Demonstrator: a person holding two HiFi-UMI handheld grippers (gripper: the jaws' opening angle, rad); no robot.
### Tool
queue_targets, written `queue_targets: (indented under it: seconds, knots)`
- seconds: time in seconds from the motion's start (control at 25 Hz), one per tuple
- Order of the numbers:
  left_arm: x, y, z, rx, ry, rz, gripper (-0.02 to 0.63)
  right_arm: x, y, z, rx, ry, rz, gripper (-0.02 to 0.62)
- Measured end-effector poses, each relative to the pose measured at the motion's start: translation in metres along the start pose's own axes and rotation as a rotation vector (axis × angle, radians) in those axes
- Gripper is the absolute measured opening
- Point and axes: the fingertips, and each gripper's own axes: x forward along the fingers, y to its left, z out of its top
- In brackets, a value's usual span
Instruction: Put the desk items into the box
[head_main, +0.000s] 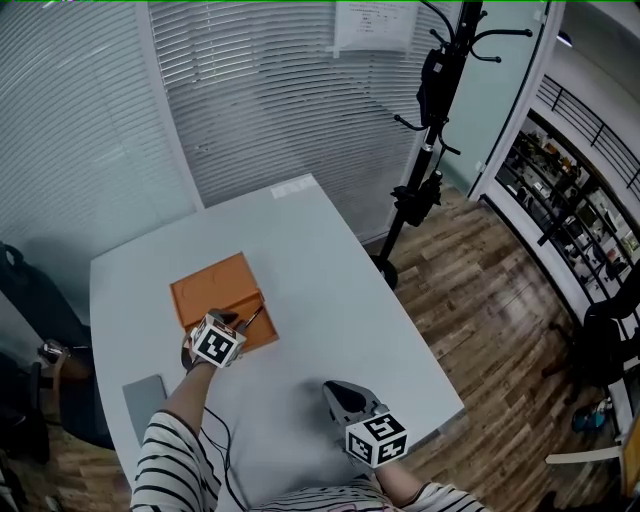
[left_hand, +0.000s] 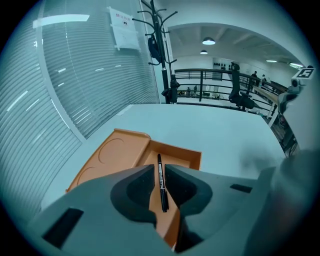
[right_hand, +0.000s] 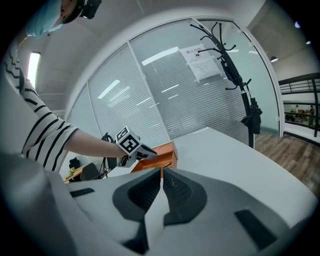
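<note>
An open orange box (head_main: 214, 288) lies on the white desk (head_main: 340, 300), with its lid folded back toward the blinds. My left gripper (head_main: 246, 322) hovers over the box's near compartment (left_hand: 175, 156), shut on a black pen (left_hand: 160, 176) that points forward over the tray. In the head view the pen (head_main: 255, 318) sticks out past the jaws above the box. My right gripper (head_main: 336, 392) is near the desk's front edge, shut with nothing in it (right_hand: 161, 174). The right gripper view shows the left gripper (right_hand: 146, 151) against the box (right_hand: 165, 153).
A flat grey slab (head_main: 146, 403) lies at the desk's front left corner. A black coat stand (head_main: 432, 130) rises beyond the desk's far right side. A dark chair (head_main: 25, 300) stands left of the desk. Blinds cover the glass wall behind.
</note>
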Motion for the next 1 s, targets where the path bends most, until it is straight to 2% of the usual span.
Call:
queue_targets:
  seconds: [0.24,0.56,1.0]
  knots:
    - [-0.032,-0.010,0.007,-0.020,-0.090,0.010,0.060,-0.013,0.022,-0.007,-0.012,-0.006,-0.002,0.028]
    - [-0.088,-0.036,0.023,-0.013,-0.268,0.012,0.038,-0.031,0.050,-0.012,-0.032,-0.025,-0.013,0.028]
    - [-0.160,-0.068,0.013,-0.025,-0.423,0.010,0.031,-0.050,0.079,-0.016,-0.065,-0.054,-0.050,0.028]
